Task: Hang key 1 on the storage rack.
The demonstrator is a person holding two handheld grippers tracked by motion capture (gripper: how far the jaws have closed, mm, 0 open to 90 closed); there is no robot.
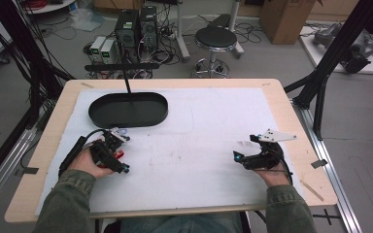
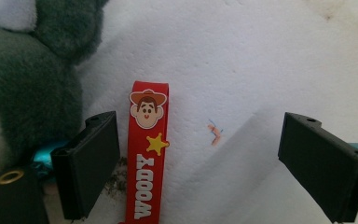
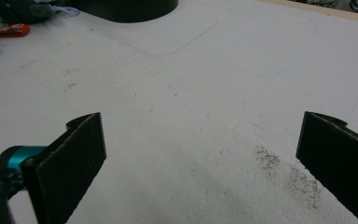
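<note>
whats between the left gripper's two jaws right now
The red Woody strap lies flat on the white cloth, close to one jaw of the left gripper; beyond it, bare cloth. Left gripper view.

Black oval tray (image 1: 128, 109) far-left on white-covered bench (image 1: 204, 131). Black stool (image 1: 215, 39) and computer towers (image 1: 137, 26) on the floor beyond.

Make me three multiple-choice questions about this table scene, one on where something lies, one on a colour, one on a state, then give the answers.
1. Where does the Woody strap lie?
A. between the left tool's jaws, by the left-hand one
B. inside the black tray
C. under the right tool

2. What colour is the strap?
A. blue
B. red
C. yellow

3. How do the right tool's jaws stand?
A. closed on the strap
B. closed on nothing
C. wide apart, holding nothing

Answers: 1 A, the left tool view shows the strap beside its left-hand jaw. 2 B, its band is red with white letters. 3 C, bare white cover lies between them.
</note>
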